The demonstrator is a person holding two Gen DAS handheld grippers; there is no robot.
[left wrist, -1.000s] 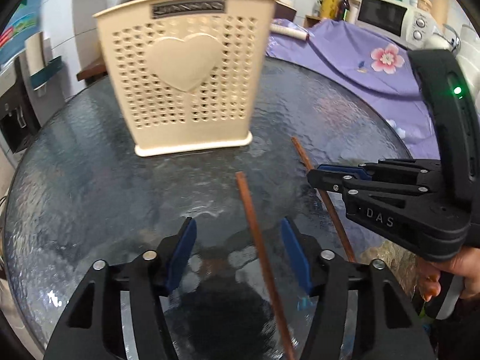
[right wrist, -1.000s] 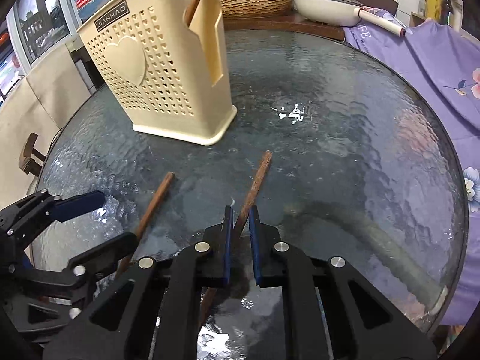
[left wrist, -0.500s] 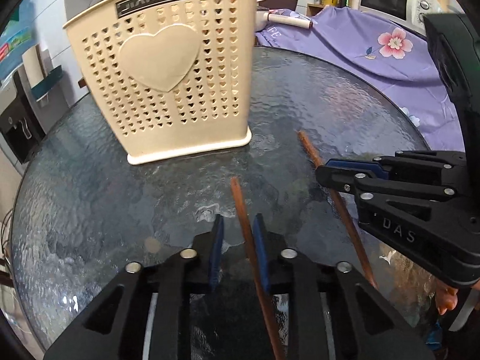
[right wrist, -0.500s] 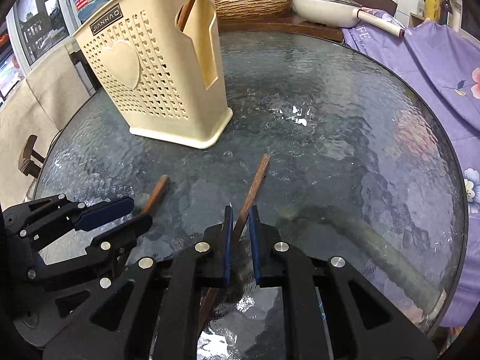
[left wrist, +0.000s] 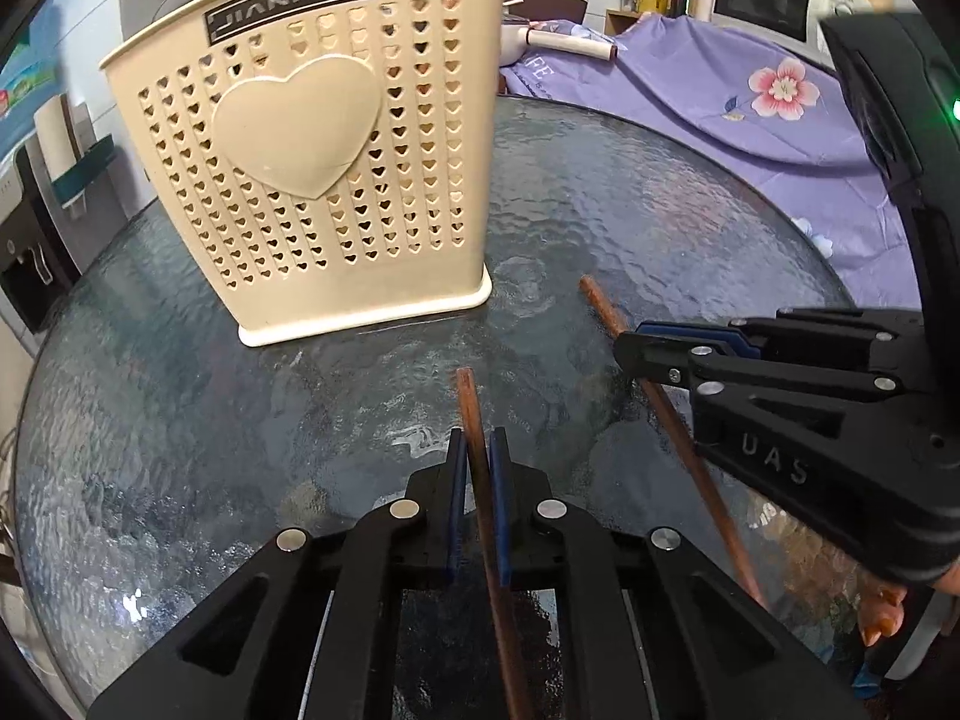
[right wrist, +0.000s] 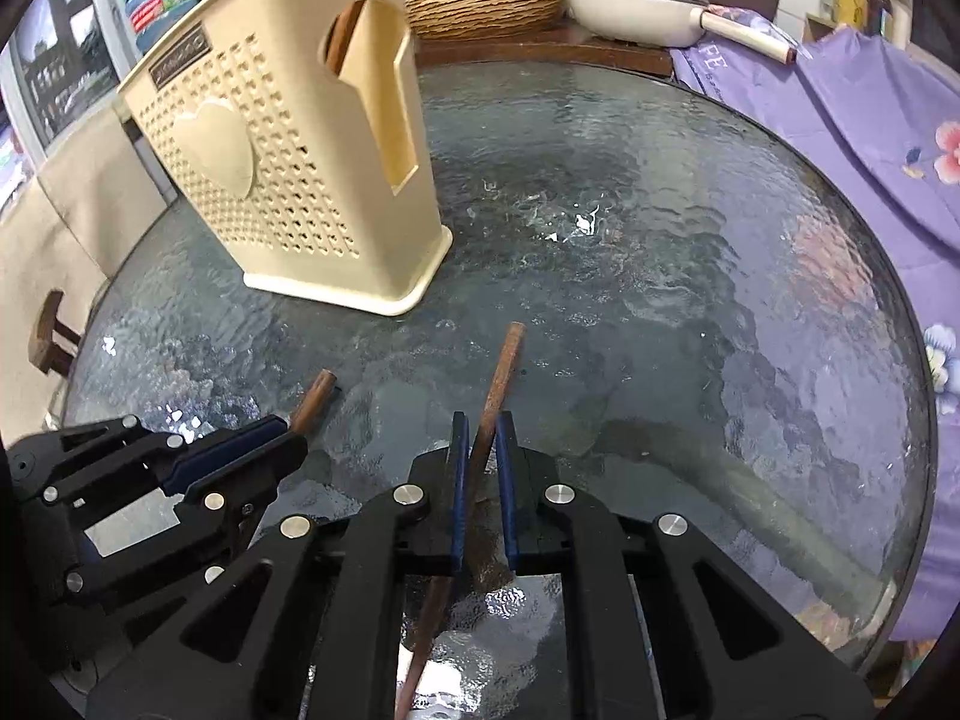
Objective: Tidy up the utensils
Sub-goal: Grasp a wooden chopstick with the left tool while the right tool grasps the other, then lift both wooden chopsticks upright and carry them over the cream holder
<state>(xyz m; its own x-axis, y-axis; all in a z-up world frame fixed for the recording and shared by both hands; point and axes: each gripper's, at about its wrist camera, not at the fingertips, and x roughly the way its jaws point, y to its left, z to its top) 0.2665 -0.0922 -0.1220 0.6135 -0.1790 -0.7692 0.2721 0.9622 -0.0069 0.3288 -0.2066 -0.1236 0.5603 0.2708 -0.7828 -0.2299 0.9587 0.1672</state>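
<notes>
My left gripper (left wrist: 475, 441) is shut on a brown wooden chopstick (left wrist: 470, 402) that points toward the cream utensil holder (left wrist: 312, 150) with a heart on its front. My right gripper (right wrist: 480, 429) is shut on a second brown chopstick (right wrist: 504, 366); it also shows in the left wrist view (left wrist: 606, 315), held by the right gripper (left wrist: 630, 339). The holder (right wrist: 288, 144) stands upright on the glass table, ahead and to the left of the right gripper. The left gripper (right wrist: 282, 432) with its chopstick tip (right wrist: 315, 396) shows at lower left in the right wrist view.
The round rippled glass table (right wrist: 660, 240) carries everything. A purple flowered cloth (left wrist: 720, 102) lies beyond its far right edge. A woven basket (right wrist: 486, 0) and a white pan (right wrist: 636, 12) sit on a wooden counter behind the table. A microwave (left wrist: 762, 0) stands far back.
My left gripper has closed on its chopstick from wide open and moved closer to the holder. My right gripper has stayed shut on its chopstick, also nearer the holder.
</notes>
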